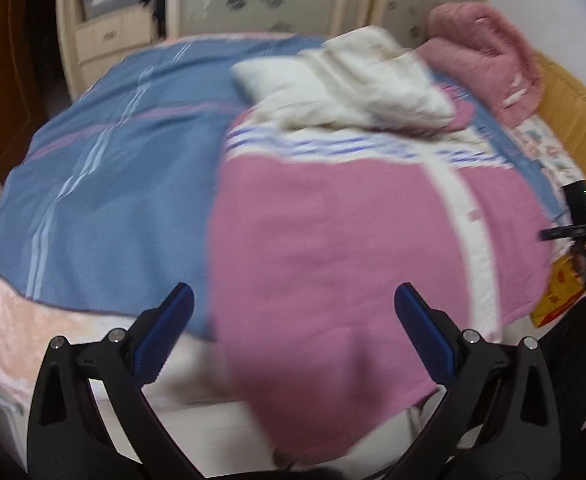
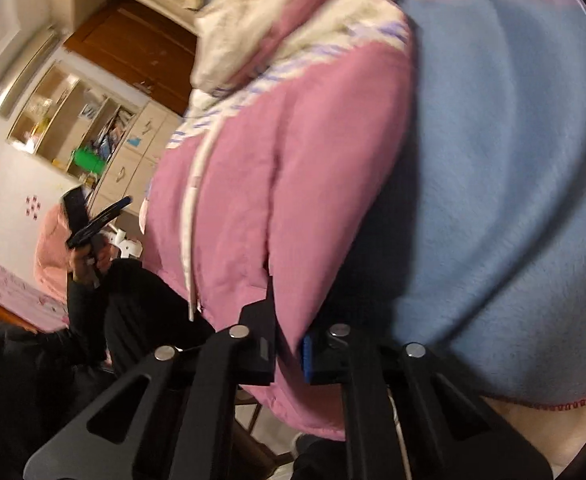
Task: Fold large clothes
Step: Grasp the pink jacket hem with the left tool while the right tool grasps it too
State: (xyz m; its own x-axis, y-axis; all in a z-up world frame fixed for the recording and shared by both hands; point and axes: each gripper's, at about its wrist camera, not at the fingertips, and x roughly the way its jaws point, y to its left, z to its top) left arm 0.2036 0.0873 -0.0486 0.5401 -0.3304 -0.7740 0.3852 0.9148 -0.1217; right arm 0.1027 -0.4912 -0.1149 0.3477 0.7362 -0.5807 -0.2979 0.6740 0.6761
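Blue blanket (image 1: 105, 168) under pink jacket (image 1: 325, 240); right gripper (image 2: 287, 354) clamped on jacket hem, left gripper (image 1: 293, 320) spread, empty

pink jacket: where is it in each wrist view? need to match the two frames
Left wrist: pink jacket fills centre to lower right, spread on the blue blanket, hem hanging toward the camera.
Right wrist: jacket runs from top centre down to the right gripper, whose jaws pinch its hem.
Shared landmark: the jacket's white front strip.
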